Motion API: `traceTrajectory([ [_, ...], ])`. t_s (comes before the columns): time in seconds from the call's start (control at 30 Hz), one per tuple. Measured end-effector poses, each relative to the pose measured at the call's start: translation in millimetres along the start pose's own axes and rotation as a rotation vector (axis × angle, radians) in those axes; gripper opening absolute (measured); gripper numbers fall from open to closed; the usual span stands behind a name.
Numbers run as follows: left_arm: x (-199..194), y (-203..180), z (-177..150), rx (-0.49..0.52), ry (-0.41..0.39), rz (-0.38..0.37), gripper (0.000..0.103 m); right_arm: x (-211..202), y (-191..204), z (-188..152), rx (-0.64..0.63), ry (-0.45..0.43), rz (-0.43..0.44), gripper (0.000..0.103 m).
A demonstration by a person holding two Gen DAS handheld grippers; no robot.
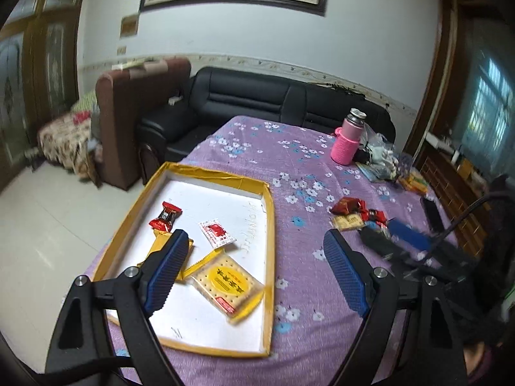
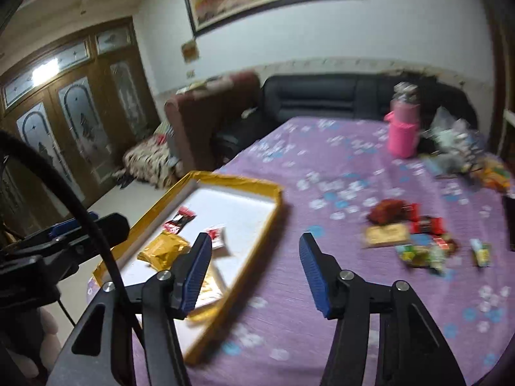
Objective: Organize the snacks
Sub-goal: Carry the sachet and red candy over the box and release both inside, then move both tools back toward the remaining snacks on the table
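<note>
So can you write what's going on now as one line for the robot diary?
left gripper: open, empty, over tray | right gripper: open, empty | cracker pack: in tray | loose snacks: on tablecloth

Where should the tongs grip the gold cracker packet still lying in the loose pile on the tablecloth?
Take the gold cracker packet across its near long edge, coming from above and the near side: it lies flat, red candies crowd its far edge, and the near edge looks free.

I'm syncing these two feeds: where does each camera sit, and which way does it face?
Left wrist: above the yellow-rimmed cardboard tray, facing the black sofa; open left gripper shows.
Right wrist: right of the tray, same heading; open right gripper shows.
Shared: tray, pink bottle, loose snack pile.
</note>
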State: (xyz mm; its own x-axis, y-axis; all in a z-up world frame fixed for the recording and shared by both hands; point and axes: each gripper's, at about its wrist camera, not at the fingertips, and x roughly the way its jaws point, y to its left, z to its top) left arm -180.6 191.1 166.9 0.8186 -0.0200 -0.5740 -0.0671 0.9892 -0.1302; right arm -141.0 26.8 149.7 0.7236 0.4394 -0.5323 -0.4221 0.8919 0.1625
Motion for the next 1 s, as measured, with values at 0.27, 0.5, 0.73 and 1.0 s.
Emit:
traceTrajectory([
  [0.27,-28,-50,-14,0.12,-0.069,0.045,0.086,-76,-57,-1,0.061,-0.152,-0.11,0.064],
  [0.5,-29,-66,-17,0.146,-0.057,0.043,0.086,-122,-108,4,0.145,-0.251,-0.191,0.067],
  [0.73,-27,-74,-19,0.16,-0.045,0.047,0.086,-142,-143,6,0.204,-0.288,-0.248,0.067],
  [1.0,-17,-75,-21,0.166,-0.024,0.057,0.086,-135,-156,5,0.224,-0.267,-0.266,0.068],
])
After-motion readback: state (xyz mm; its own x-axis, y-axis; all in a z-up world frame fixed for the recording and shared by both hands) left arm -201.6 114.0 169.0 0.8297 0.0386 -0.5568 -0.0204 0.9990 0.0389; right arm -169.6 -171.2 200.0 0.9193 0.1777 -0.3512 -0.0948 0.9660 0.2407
